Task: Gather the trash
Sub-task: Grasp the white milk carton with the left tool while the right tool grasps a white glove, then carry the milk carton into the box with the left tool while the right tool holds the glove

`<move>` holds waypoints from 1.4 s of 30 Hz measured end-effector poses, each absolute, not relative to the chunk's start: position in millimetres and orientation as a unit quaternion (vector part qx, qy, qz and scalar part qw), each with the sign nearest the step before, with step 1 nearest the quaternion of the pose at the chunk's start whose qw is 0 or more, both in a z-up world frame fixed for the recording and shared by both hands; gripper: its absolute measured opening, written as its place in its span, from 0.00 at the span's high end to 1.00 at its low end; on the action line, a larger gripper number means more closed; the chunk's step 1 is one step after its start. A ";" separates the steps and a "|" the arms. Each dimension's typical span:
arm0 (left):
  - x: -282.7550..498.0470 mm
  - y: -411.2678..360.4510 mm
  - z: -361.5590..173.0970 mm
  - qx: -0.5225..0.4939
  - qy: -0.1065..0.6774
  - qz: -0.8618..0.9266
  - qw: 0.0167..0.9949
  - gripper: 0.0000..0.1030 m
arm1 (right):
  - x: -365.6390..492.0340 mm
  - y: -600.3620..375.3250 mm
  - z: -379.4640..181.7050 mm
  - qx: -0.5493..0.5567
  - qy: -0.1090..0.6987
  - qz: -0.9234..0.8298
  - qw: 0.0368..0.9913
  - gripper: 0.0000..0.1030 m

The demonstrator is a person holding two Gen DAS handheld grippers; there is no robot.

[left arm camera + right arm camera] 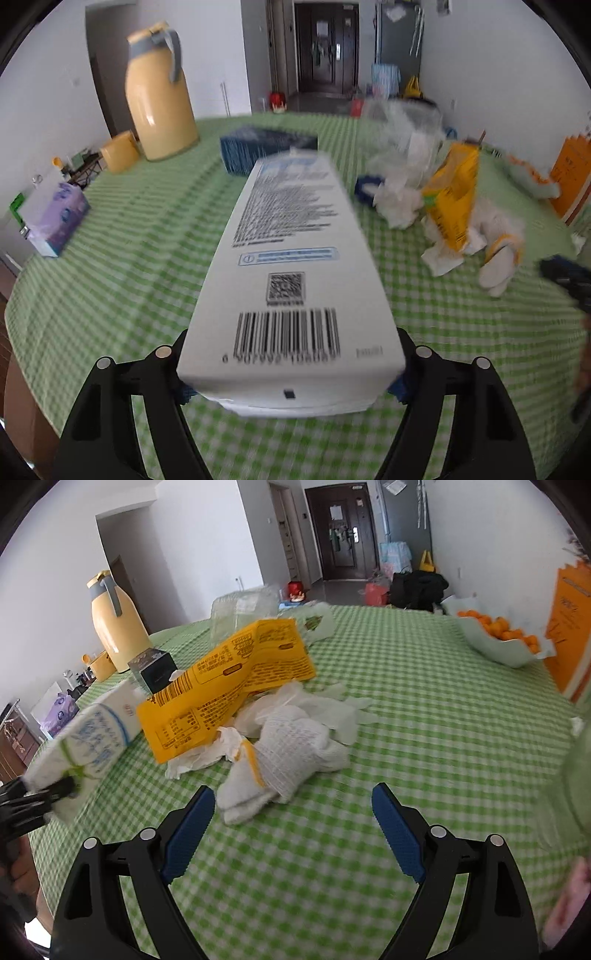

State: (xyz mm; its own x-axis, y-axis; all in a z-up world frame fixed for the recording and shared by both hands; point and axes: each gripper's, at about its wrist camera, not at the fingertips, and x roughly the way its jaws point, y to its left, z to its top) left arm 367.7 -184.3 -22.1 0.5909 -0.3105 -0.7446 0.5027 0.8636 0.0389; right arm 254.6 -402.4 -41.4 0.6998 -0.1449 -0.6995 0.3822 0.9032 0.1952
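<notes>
A long white box [291,236] with a barcode lies lengthwise between the fingers of my left gripper [290,387], whose blue pads press on both of its sides. The right wrist view shows that same gripper [40,797] clamped on the box's near end [85,746]. My right gripper [293,805] stands open above the green checked cloth, with nothing between its fingers. Just beyond its tips lies a white knit glove [284,760]. Behind the glove are crumpled tissue [207,753], a thin clear glove [332,709] and a creased yellow package [229,679].
A yellow thermos jug [159,99] and a dark blue box [266,147] stand at the table's far left. A purple tissue pack [55,214] sits by the left edge. A bowl of oranges [498,638] and an orange carton [569,627] are at far right; a clear plastic tub [243,605] is behind the pile.
</notes>
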 end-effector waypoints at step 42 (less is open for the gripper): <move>265.0 -32.4 93.8 0.035 0.248 -0.203 0.946 0.32 | 227.5 -288.3 54.8 0.077 0.282 -0.038 0.955 0.66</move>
State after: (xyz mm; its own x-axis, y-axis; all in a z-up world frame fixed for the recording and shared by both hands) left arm 265.0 -32.4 93.8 0.7941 -0.3671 -0.4844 0.4019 0.9150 -0.0346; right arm 227.5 -288.3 54.8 0.8376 -0.0282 -0.5455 0.1154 0.9853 0.1263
